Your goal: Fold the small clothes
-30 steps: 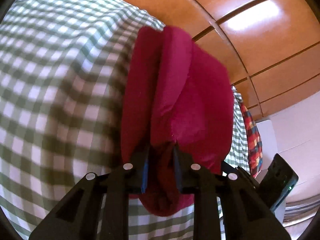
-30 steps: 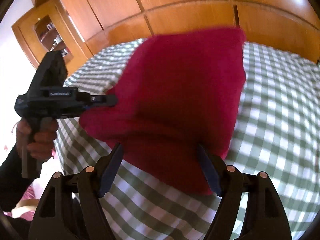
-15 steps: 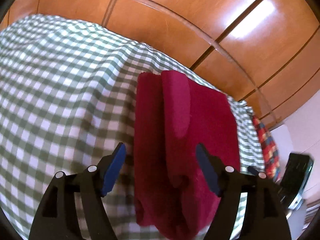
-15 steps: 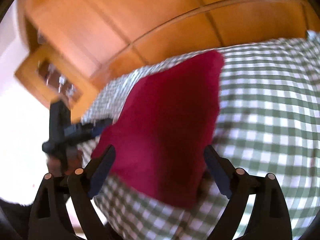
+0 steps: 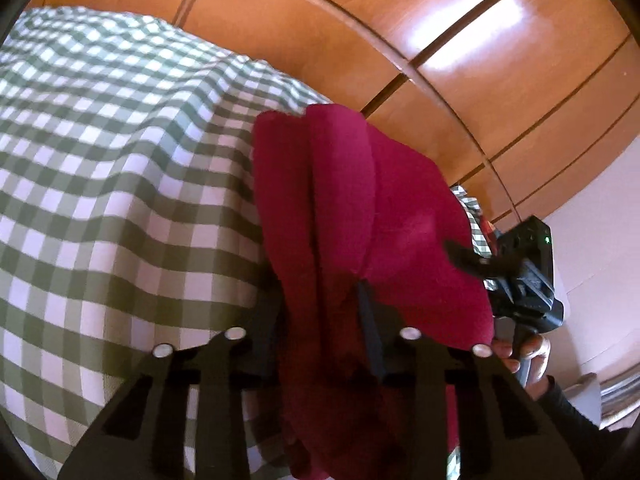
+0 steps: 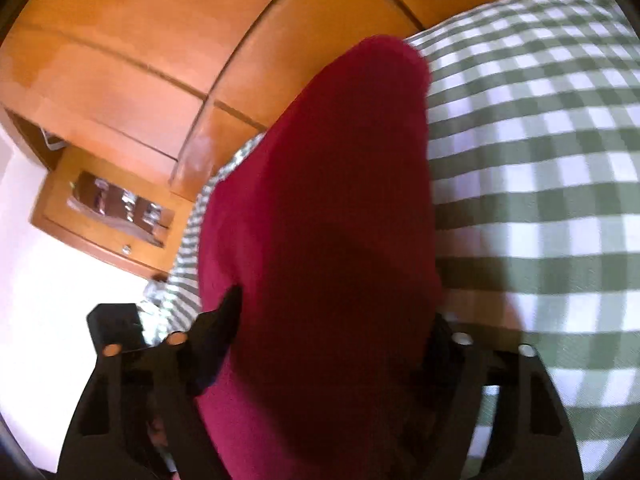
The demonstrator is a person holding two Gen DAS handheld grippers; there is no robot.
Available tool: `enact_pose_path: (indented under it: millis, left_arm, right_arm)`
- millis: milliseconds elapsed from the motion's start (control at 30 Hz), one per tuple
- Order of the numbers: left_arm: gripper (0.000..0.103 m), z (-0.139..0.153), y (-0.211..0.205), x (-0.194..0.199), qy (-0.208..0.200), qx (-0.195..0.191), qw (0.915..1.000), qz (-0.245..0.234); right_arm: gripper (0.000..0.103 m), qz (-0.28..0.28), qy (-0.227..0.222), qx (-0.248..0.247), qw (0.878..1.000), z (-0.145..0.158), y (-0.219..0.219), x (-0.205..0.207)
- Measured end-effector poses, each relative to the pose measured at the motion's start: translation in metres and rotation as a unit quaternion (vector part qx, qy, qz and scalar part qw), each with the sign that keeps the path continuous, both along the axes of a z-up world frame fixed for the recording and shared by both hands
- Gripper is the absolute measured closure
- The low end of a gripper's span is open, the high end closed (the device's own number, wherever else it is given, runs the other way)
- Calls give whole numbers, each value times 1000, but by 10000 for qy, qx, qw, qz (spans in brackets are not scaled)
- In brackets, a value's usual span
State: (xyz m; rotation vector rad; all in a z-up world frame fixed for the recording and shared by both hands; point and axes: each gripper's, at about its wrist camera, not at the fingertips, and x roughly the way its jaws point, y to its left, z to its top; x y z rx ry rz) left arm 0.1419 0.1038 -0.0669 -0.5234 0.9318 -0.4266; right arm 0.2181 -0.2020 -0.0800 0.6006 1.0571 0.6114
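Note:
A folded dark red garment (image 5: 360,208) lies on the green-and-white checked cloth (image 5: 120,180), running away from both cameras; it also fills the middle of the right wrist view (image 6: 332,220). My left gripper (image 5: 320,304) is narrowed around the garment's near end, its fingers (image 5: 370,328) pressing into the bunched fabric. My right gripper (image 6: 336,320) is open wide, its fingers straddling the other near edge of the garment. The right gripper also shows in the left wrist view (image 5: 464,258), its finger lying on the garment's right side.
Orange wooden wardrobe panels (image 5: 440,40) stand behind the checked surface. A wooden cabinet with a glass front (image 6: 116,208) is at the left in the right wrist view. A red plaid cloth (image 5: 486,226) peeks out past the garment's far right edge.
My left gripper, open half a second ago, has come forward and closed in on the garment's near end. My right gripper has moved closer, so the garment now fills the gap between its fingers.

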Motion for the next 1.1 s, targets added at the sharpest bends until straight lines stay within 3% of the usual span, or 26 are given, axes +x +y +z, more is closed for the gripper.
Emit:
enact_pose_path:
  millis: [100, 333, 467, 633, 767, 800, 867, 900, 1033, 1100]
  left_arm:
    - [77, 5, -2, -1, -125, -58, 9999, -95]
    - [81, 24, -38, 12, -374, -163, 9980, -475]
    - [81, 42, -89, 39, -560, -149, 9944, -889]
    - [81, 68, -183, 83, -710, -58, 9849, -1580]
    - [84, 65, -272, 102, -715, 698, 9701, -2211]
    - [89, 60, -287, 104, -681, 916, 9666, -2294]
    - [89, 40, -321, 105, -559, 1572, 9551, -2449]
    - [89, 32, -328, 104, -546, 1717, 9525, -2456]
    - [81, 20, -332, 113, -305, 1731, 9589, -2227]
    - [78, 23, -325, 113, -272, 1815, 9608, -2079]
  right_arm:
    - [58, -21, -140, -54, 9999, 12, -1, -5]
    - [62, -178, -894, -624, 9939, 63, -29, -26]
    - [62, -662, -1229, -836, 9867, 93, -82, -34]
    - [62, -1523, -1332, -1016, 9740, 107, -165, -44]
    - [62, -2333, -1101, -981, 9612, 95, -236, -65]
    - [62, -2577, -915, -1026, 9564, 83, -254, -74]
    - [62, -2801, -609, -1163, 9509, 65, -267, -82]
    - [62, -2903, -380, -1162, 9491, 49, -276, -89]
    - [54, -3150, -153, -960, 9441, 19, -288, -103]
    - [41, -3188, -199, -980, 9425, 20, -287, -104]
